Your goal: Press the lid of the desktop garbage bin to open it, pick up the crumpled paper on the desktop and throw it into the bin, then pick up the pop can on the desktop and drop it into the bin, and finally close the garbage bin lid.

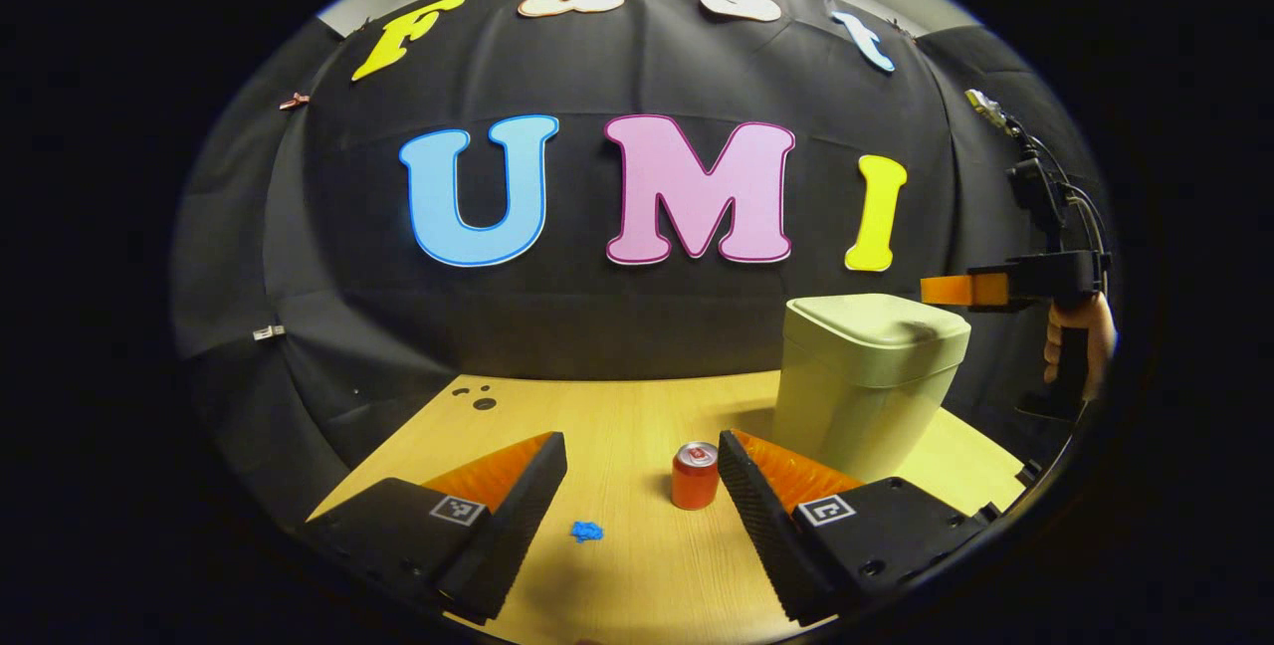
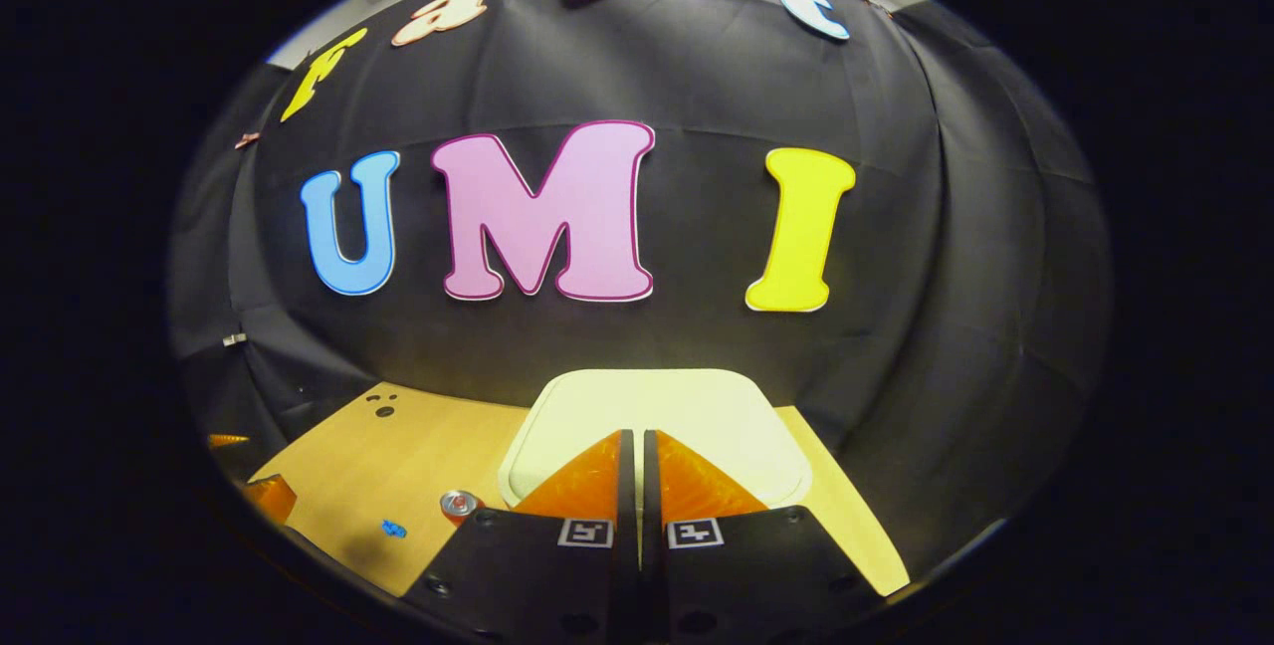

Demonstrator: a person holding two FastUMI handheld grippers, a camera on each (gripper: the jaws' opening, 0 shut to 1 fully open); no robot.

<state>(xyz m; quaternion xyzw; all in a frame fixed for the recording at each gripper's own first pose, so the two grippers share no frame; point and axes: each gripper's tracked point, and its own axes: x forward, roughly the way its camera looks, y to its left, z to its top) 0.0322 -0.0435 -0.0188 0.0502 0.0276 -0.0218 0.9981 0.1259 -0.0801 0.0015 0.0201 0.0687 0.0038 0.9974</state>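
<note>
left tool: fingers spread wide apart, nothing between them, poised low over the table and pointing toward the back wall.
right tool: fingers drawn together with only a thin slit between, gripping nothing, hovering above the bin lid; in the left gripper view seen at the far right edge, level with the space just over the bin's top, held by a hand.
contact with lid: cannot tell whether the right tool's tips touch the lid or sit just above it.
pop can: red, upright on the table, just inside the left tool's right finger, in front of the bin; in the right gripper view only its silver top seen, just left of the bin.
crumpled paper: small, blue, lying on the table between the left tool's fingers, nearer the camera than the can and left of it; in the right gripper view a blue speck left of the can.
garbage bin: pale, rounded, standing on the right part of the table, behind and right of the can.
bin lid: down, flat across the top of the bin.
table: light wood, a few small dark holes near its far left corner.
back wall: black cloth, hanging behind the table.
</note>
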